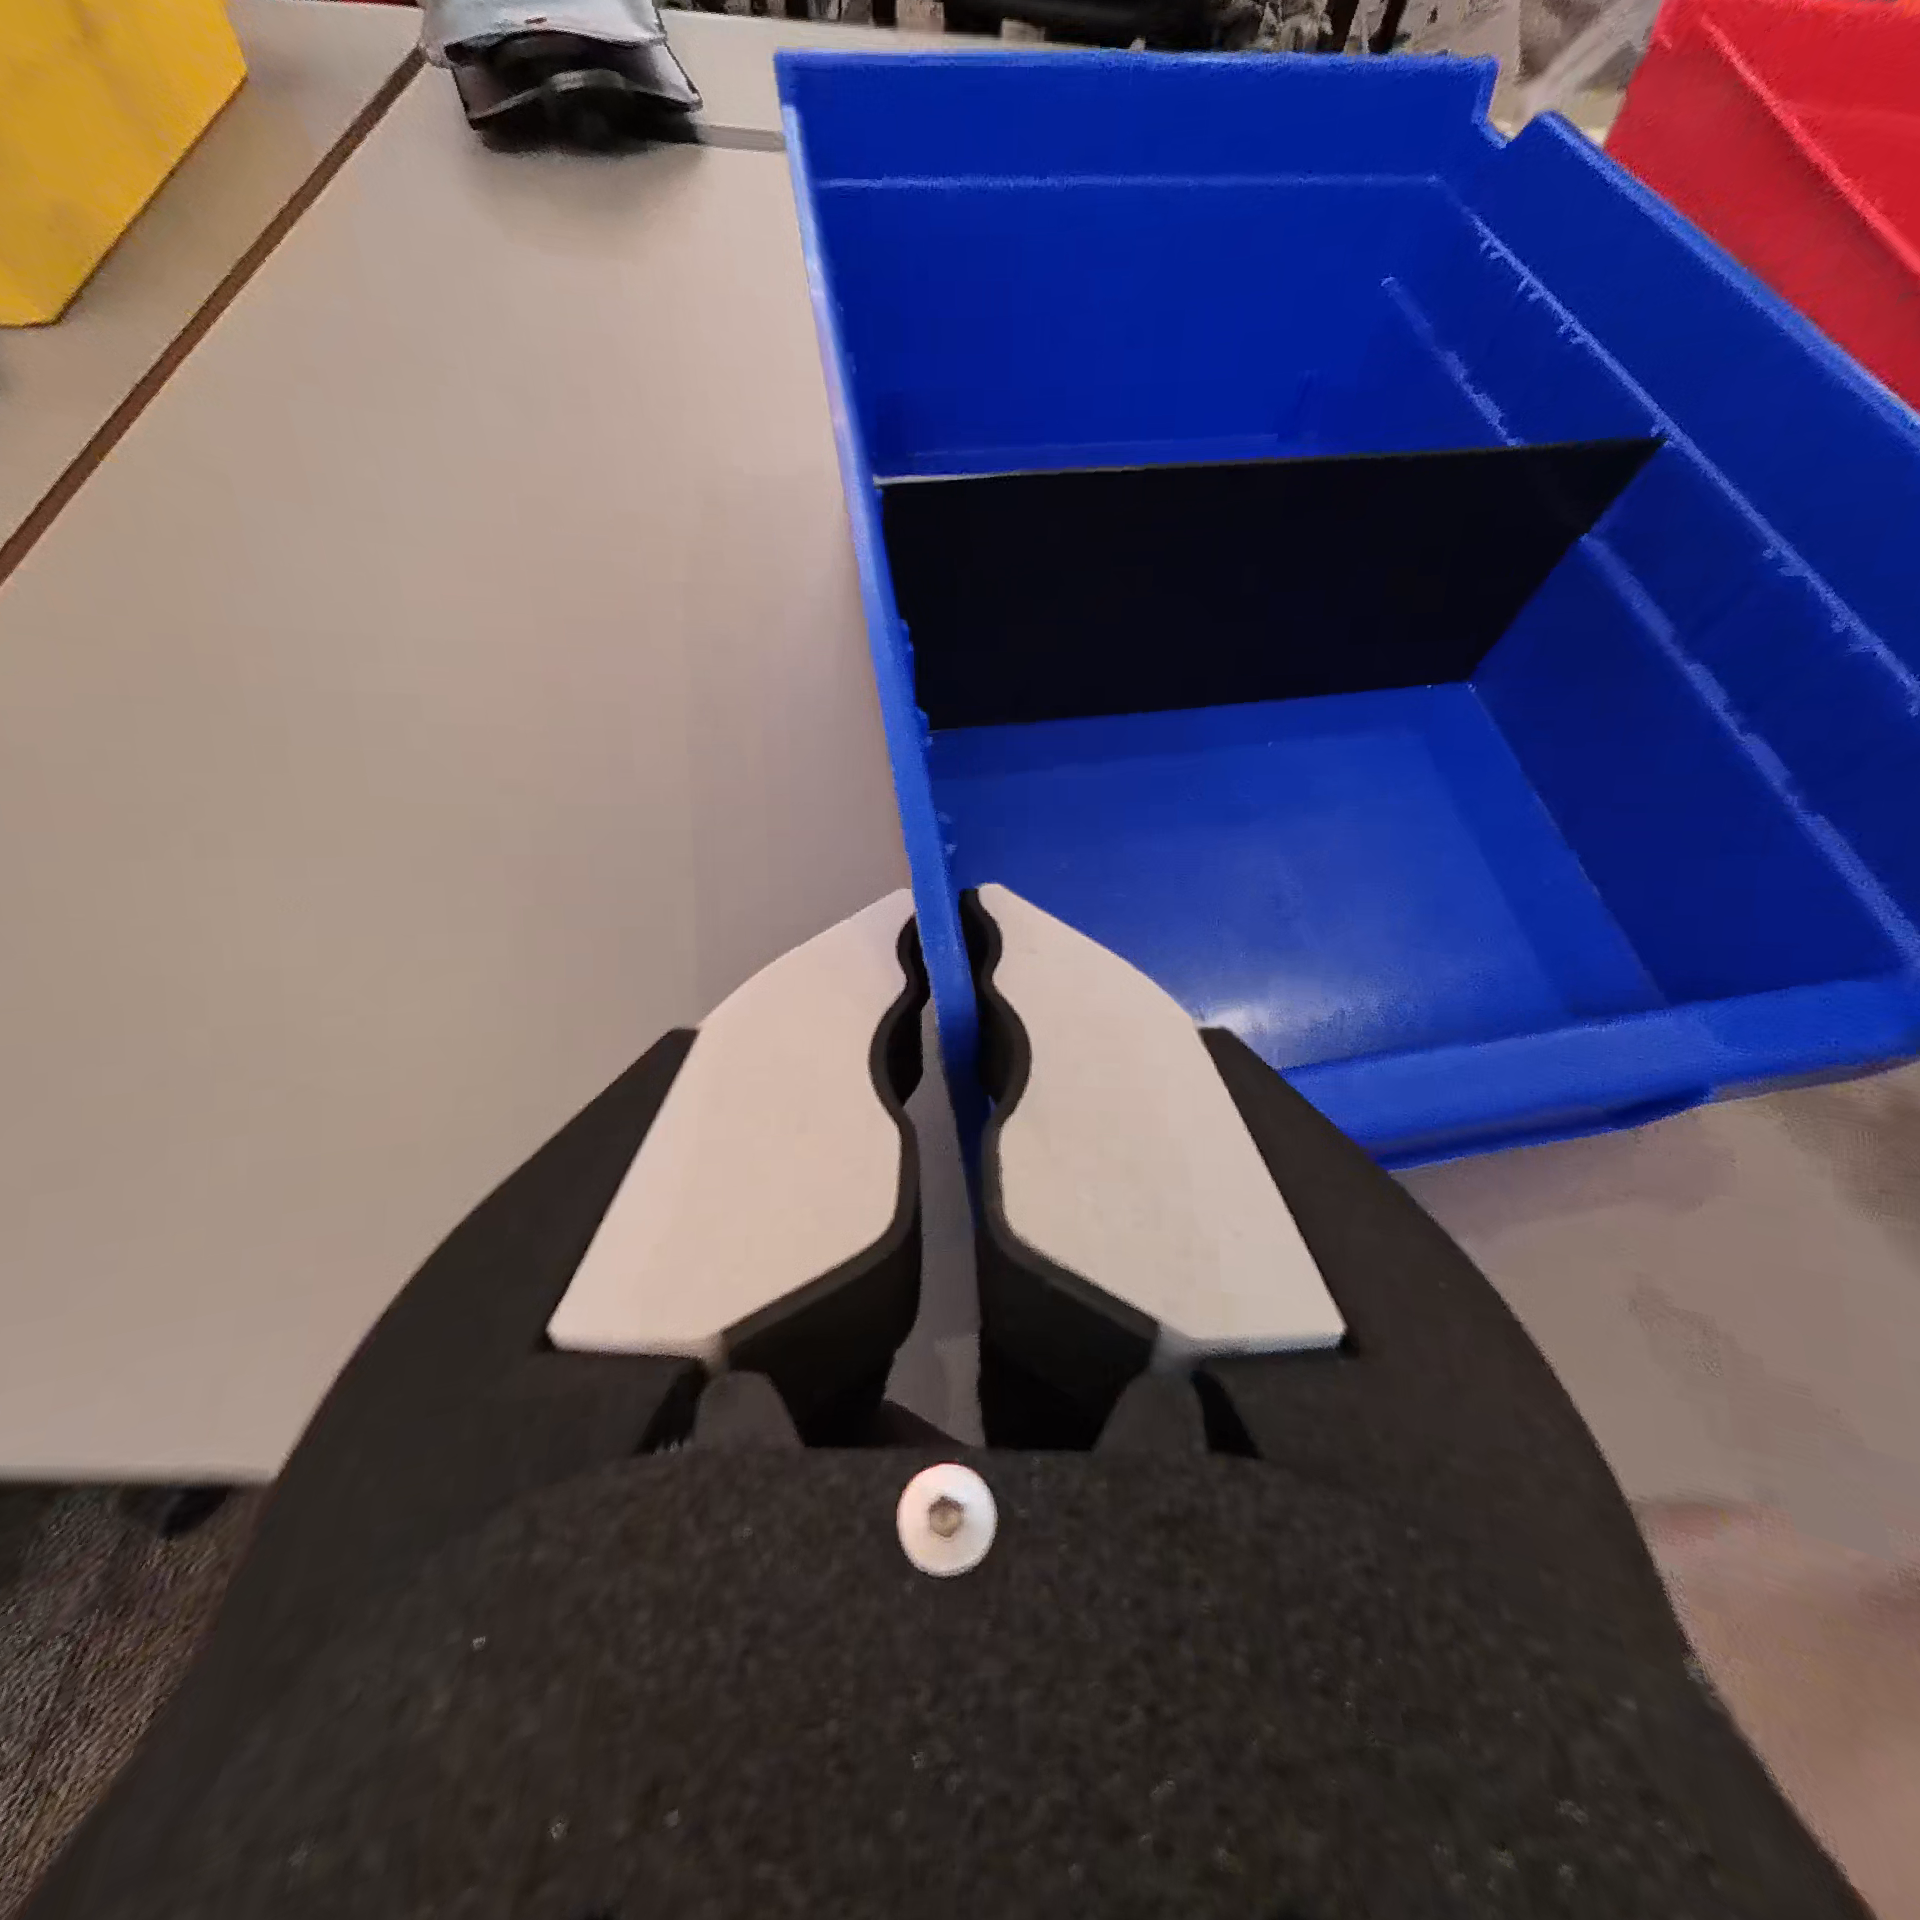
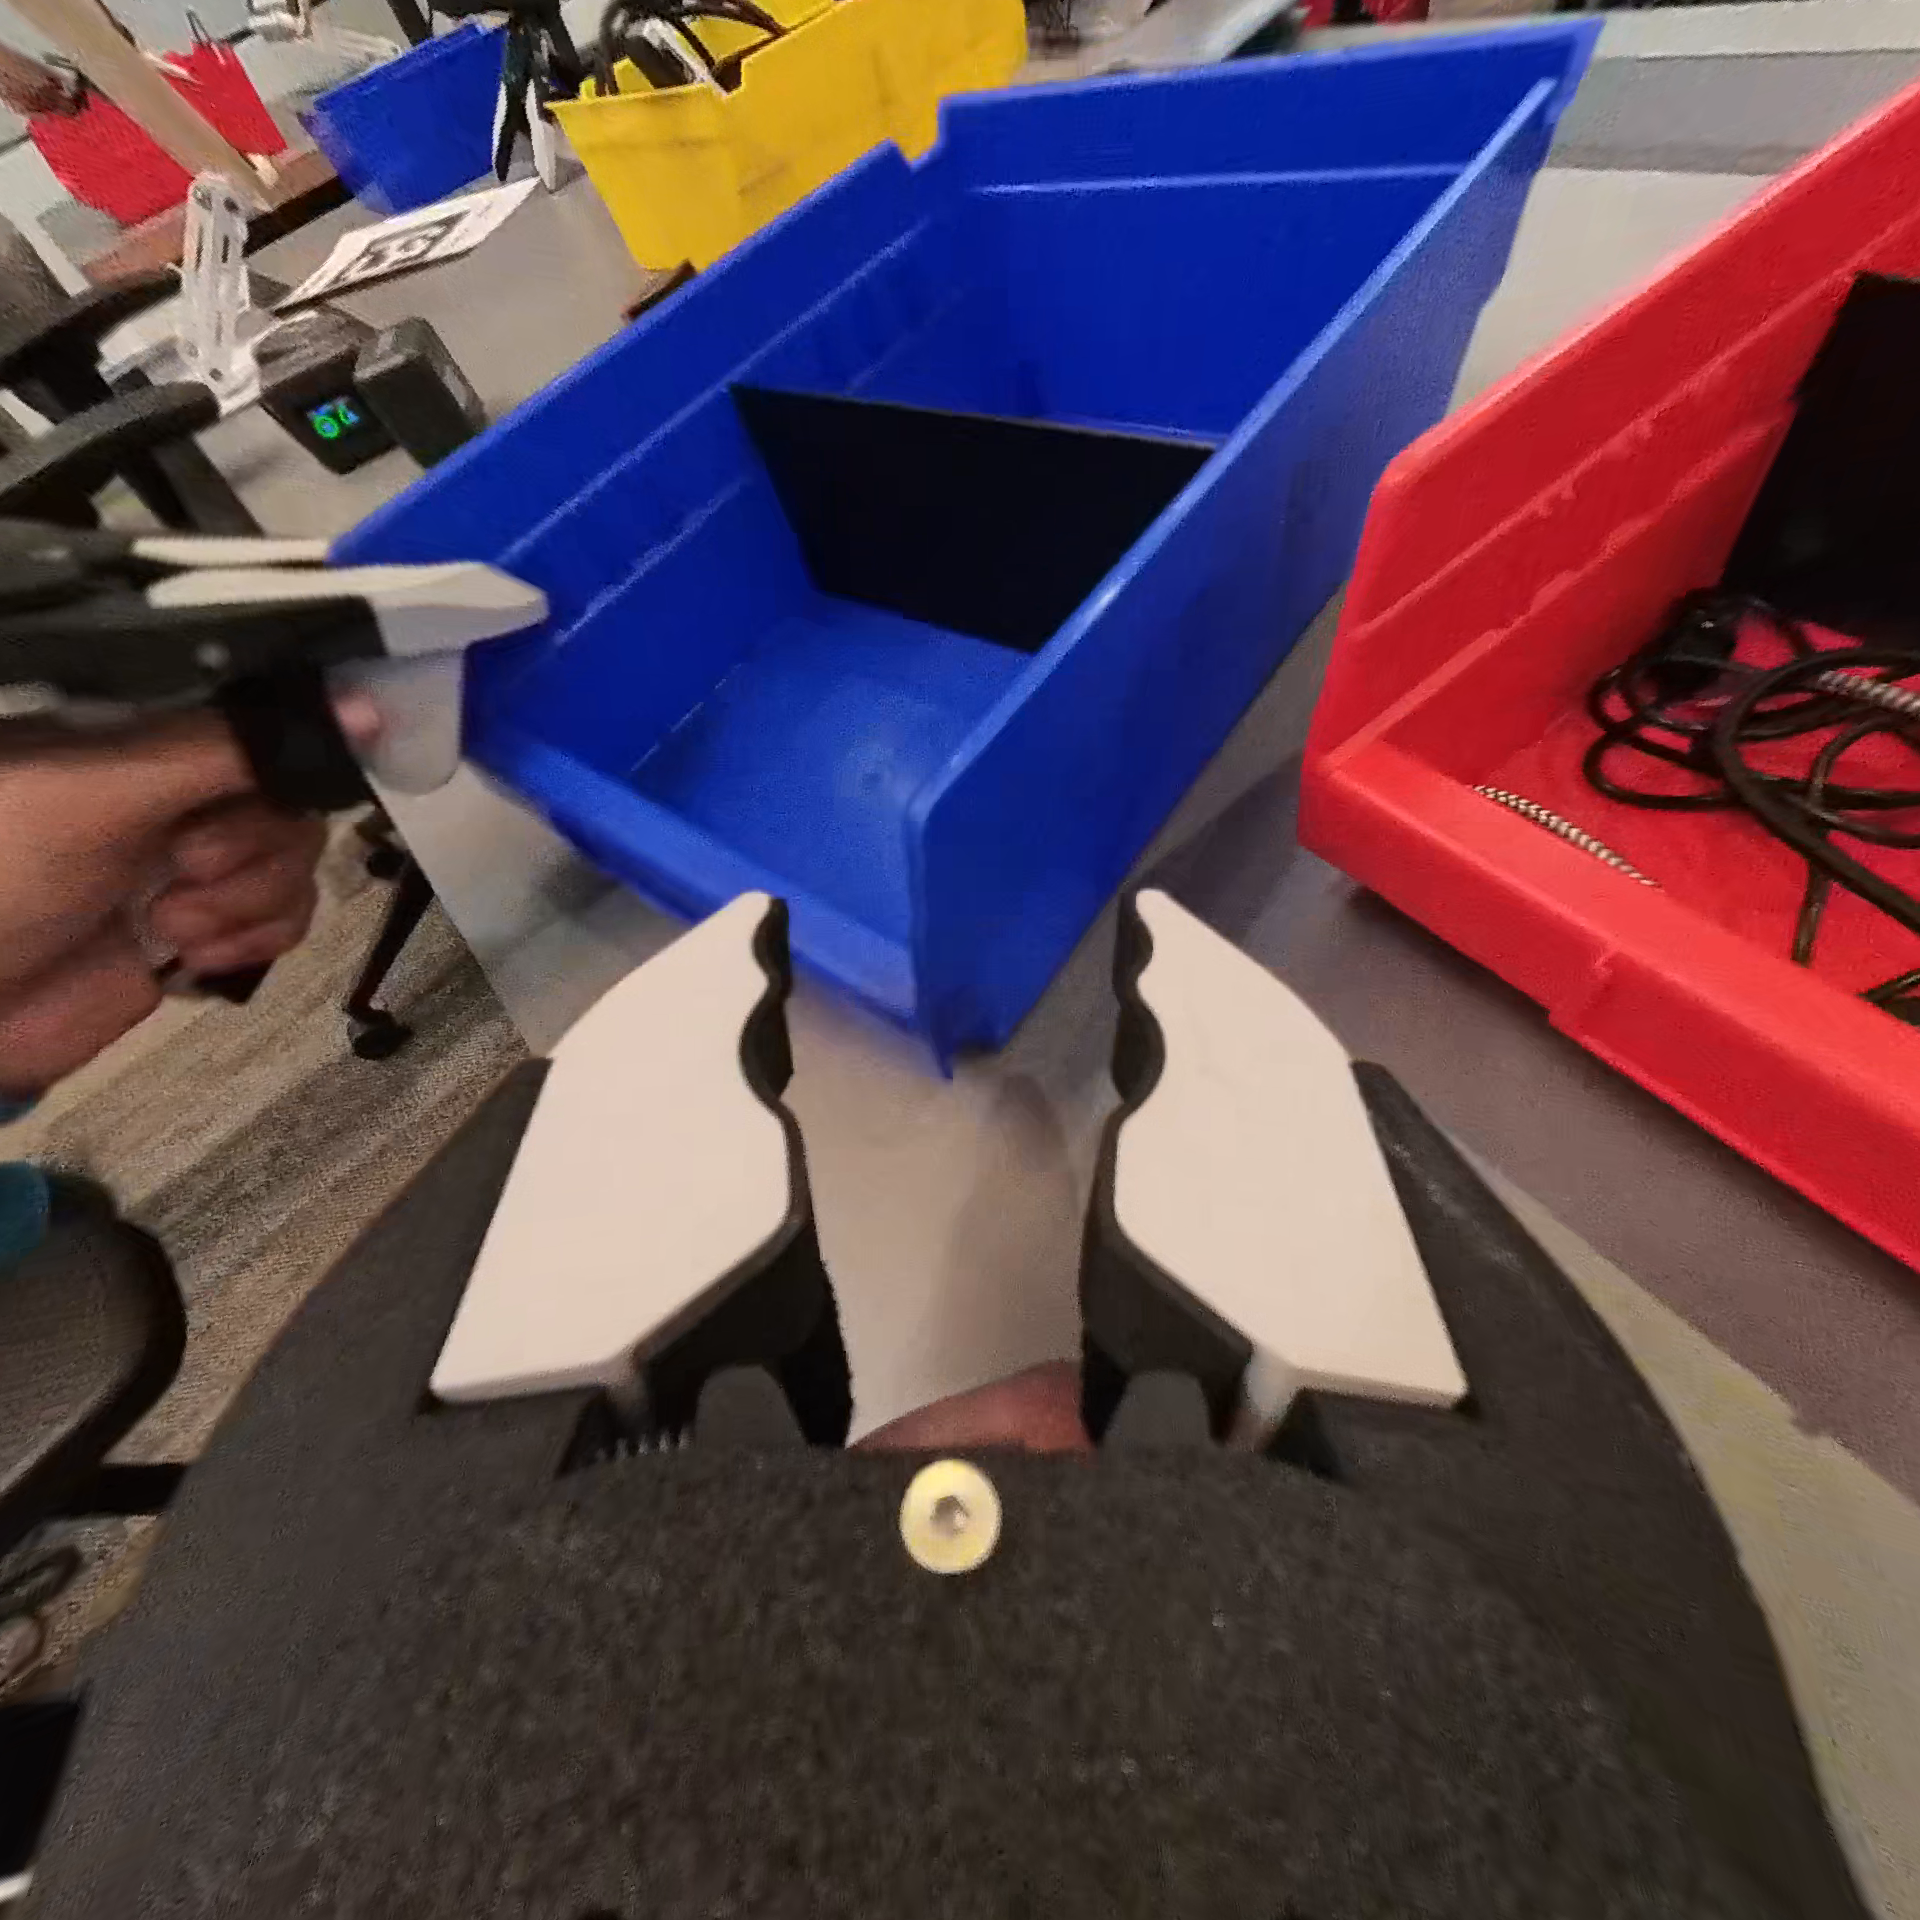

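A blue plastic bin (image 1: 1143,312) with a black divider (image 1: 1195,582) across its middle stands on the grey table (image 1: 468,727). Both of its compartments look bare. My left gripper (image 1: 940,914) is shut on the bin's left side wall near the front corner, one pad outside and one inside. The right wrist view shows it (image 2: 457,592) clamped on that wall of the bin (image 2: 1039,312). My right gripper (image 2: 956,914) is open just in front of the bin's near right corner. Its pads (image 2: 1132,977) stand apart from the wall and hold nothing.
A red bin (image 2: 1558,623) holding black cables (image 2: 1745,727) stands close on the right; it also shows in the left wrist view (image 1: 1787,156). A yellow bin (image 2: 779,135) stands behind. A person's hand (image 2: 125,862) holds the left gripper. The table edge runs at the left. About 20 cm separates my left fingertips from my right.
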The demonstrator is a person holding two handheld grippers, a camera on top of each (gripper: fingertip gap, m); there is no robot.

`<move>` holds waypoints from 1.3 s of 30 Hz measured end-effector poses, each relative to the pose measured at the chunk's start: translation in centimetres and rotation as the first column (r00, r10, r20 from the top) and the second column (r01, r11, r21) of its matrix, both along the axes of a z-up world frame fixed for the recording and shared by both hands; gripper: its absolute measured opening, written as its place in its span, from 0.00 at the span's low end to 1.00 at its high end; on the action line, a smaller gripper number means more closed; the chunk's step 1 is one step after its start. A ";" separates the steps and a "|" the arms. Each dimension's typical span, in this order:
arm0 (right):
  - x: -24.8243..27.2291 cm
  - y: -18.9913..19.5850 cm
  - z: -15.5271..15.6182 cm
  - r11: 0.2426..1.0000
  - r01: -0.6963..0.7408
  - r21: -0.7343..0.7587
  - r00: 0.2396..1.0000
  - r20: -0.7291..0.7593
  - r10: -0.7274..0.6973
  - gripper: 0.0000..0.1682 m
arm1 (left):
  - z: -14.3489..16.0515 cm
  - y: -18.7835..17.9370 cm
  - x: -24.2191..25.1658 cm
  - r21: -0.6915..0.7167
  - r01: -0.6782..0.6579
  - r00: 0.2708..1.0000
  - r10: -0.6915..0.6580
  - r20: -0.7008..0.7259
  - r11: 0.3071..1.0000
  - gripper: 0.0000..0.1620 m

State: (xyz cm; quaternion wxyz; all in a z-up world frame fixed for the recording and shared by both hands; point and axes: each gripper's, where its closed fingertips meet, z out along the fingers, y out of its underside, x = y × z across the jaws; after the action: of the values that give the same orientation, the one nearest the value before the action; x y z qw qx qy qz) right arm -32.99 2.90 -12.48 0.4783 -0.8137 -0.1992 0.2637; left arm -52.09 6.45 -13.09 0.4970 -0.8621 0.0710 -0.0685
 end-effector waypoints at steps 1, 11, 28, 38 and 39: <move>-0.3 0.1 -0.3 1.000 0.012 -0.013 1.000 -0.004 -0.012 0.34 | 0.0 -1.3 0.2 -0.003 -0.002 1.000 0.002 0.004 1.000 0.03; 2.5 -1.7 6.5 0.922 0.144 0.359 0.982 0.061 -0.177 0.06 | 6.6 -10.0 3.6 0.326 -0.111 0.984 0.150 -0.098 0.939 0.04; 40.8 -1.0 26.0 0.427 0.644 0.635 0.595 -0.065 -0.801 0.03 | 22.5 1.7 42.4 0.602 0.227 0.949 -0.313 0.039 0.765 0.03; 59.2 -1.2 7.2 0.615 0.761 0.204 0.608 0.106 -0.787 0.03 | 6.8 0.1 60.0 0.259 0.447 0.891 -0.452 -0.044 0.856 0.06; 59.8 -1.4 5.5 0.613 0.773 0.163 0.605 0.101 -0.790 0.03 | 5.3 0.0 60.7 0.224 0.460 0.886 -0.462 -0.049 0.859 0.06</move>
State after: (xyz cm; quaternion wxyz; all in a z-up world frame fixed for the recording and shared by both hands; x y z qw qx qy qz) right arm 26.84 1.51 -6.94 0.5684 -0.8117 0.1250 -0.0496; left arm 8.58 6.45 -7.75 0.5624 -0.7567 0.2810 -0.1791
